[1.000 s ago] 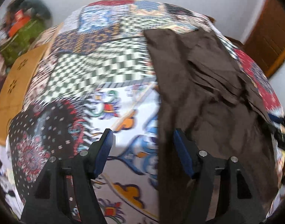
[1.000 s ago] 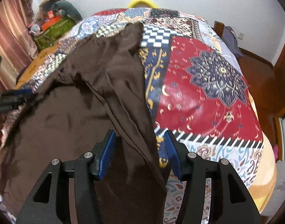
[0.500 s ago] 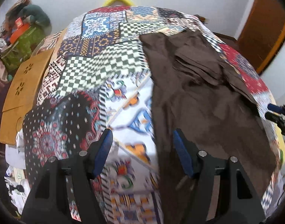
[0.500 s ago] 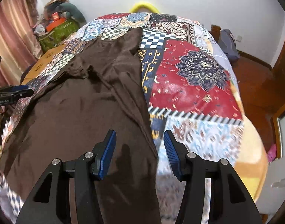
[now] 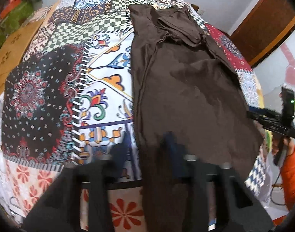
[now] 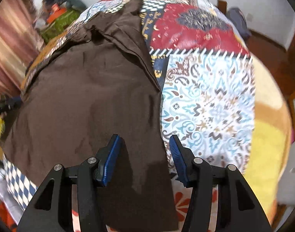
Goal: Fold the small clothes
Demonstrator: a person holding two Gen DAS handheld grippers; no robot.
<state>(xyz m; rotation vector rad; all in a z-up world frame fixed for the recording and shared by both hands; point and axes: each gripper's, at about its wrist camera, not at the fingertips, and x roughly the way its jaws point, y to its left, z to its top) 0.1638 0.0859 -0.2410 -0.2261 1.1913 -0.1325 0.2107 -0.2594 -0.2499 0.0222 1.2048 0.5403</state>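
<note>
A dark brown garment [image 5: 186, 89] lies spread lengthwise on a patchwork bedspread [image 5: 56, 89]; it also shows in the right wrist view [image 6: 85, 100]. My left gripper [image 5: 145, 147] is open, blurred, straddling the garment's left edge near the bed's front. My right gripper [image 6: 144, 152] is open, its jaws either side of the garment's right edge over the near hem. Neither holds cloth. The right gripper also shows in the left wrist view [image 5: 271, 119] at the far right.
The bedspread [image 6: 209, 104] drops off at the front. Cluttered bags [image 6: 58, 17] stand at the back left by a curtain. A wooden door [image 5: 263, 29] is at the right. An orange sleeve [image 5: 292, 174] holds the right gripper.
Both grippers have pulled back toward the bed's front edge, so more of the garment and the hanging bedspread show. Both stay open.
</note>
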